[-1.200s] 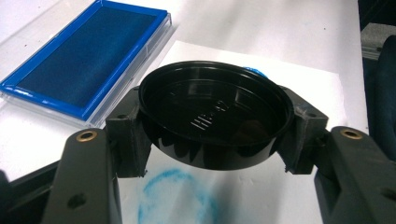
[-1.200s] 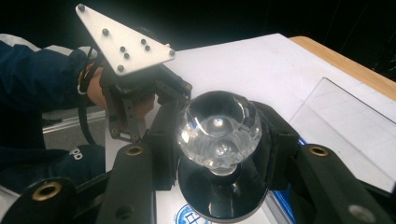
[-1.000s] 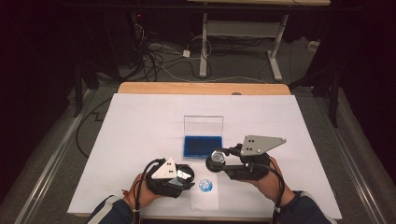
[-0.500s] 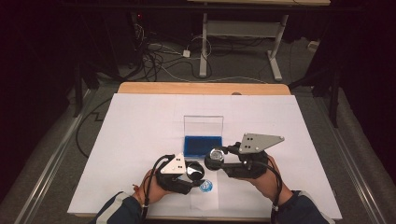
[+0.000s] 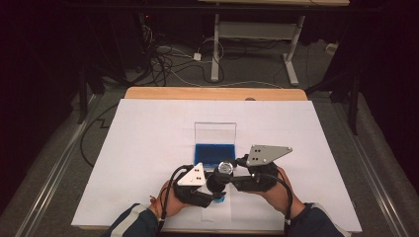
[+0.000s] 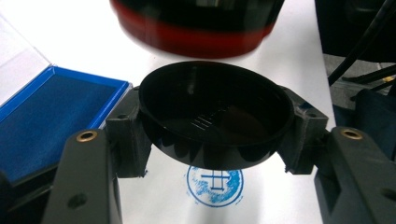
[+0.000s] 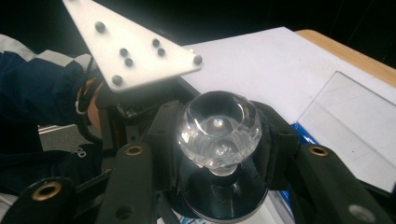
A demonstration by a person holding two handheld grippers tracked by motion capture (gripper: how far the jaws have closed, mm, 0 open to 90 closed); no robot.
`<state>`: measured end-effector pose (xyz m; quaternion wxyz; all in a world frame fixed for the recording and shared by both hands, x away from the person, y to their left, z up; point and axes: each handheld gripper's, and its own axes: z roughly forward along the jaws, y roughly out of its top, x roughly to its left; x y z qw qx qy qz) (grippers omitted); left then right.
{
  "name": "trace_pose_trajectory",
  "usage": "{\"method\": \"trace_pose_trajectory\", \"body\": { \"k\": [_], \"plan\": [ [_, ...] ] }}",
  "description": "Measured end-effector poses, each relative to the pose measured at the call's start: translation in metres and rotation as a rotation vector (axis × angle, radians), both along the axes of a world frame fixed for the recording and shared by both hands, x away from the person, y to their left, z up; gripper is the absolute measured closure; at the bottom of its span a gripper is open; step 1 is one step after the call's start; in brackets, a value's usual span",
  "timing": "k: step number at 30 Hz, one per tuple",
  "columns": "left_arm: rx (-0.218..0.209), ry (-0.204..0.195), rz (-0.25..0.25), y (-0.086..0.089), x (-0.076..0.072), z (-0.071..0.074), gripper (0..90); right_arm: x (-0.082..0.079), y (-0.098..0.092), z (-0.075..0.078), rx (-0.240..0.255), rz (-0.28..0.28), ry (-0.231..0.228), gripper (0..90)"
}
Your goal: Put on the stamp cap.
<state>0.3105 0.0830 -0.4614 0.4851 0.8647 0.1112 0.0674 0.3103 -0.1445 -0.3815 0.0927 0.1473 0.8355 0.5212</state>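
My right gripper [image 5: 228, 173] is shut on a round stamp [image 7: 218, 128] and grips it around its clear knob handle. The stamp's black and red base [image 6: 201, 28] hangs just above a shallow black cap [image 6: 212, 116]. My left gripper [image 5: 213, 186] is shut on that cap [image 5: 215, 182], open side up, with a jaw on each side of its rim. Both meet near the table's front middle. A round blue stamped print [image 6: 215, 184] shows on the white paper below the cap.
A blue ink pad [image 5: 214, 154] lies open just behind the grippers, its clear lid [image 5: 215, 132] standing up. White paper [image 5: 148, 143] covers the wooden table. The person's forearms in dark sleeves [image 5: 133, 224] come in from the front edge. Cables lie on the floor beyond.
My left gripper has carried the black cap to the right and a little away from the front edge, until it sits under the stamp. The right gripper has stayed put.
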Motion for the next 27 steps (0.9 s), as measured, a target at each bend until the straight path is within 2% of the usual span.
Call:
{"method": "trace_pose_trajectory", "body": {
  "k": [6, 10, 27],
  "plan": [
    [-0.020, -0.007, -0.006, -0.0023, -0.0020, 0.0048, 35.8, -0.0013, 0.0044, -0.0058, -0.005, 0.010, 0.012, 56.9],
    [-0.023, -0.005, -0.008, -0.0030, -0.0021, 0.0045, 35.9, -0.0024, 0.0043, -0.0052, 0.006, 0.014, 0.014, 57.0],
    [-0.029, -0.006, 0.005, -0.0026, -0.0010, 0.0046, 35.9, -0.0054, 0.0086, -0.0081, 0.000, 0.041, 0.025, 56.9]
  ]
}}
